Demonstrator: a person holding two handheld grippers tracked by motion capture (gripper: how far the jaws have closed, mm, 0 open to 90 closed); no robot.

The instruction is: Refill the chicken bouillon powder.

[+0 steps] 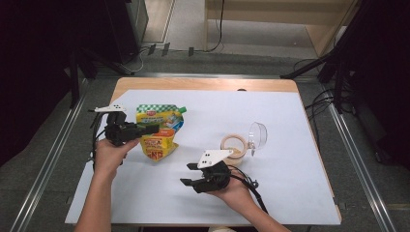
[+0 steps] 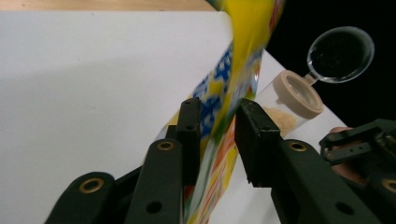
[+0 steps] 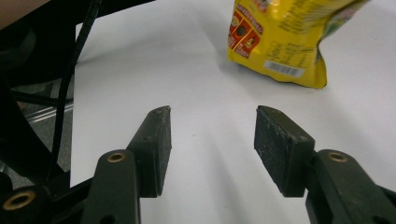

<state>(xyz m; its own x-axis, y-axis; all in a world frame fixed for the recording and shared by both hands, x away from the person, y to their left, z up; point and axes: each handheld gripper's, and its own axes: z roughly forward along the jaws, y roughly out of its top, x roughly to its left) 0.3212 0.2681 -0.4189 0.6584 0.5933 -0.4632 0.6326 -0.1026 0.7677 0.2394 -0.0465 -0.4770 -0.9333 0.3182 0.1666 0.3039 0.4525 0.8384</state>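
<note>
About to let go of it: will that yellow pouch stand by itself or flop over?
The yellow pouch looks soft and bends between the left gripper jaws, so it will probably sag. Its bottom edge rests on the white sheet, which may help. The glossy film is likely slippery.

Worktop (image 1: 203, 84): pale wood, covered almost fully by a white sheet (image 1: 203, 193); wood shows along the far and right edges. On the sheet: a yellow pouch (image 1: 157, 133) at left centre, and right of it a small clear jar (image 1: 234, 147) with beige collar, its clear flip lid (image 1: 258, 134) open.
</note>
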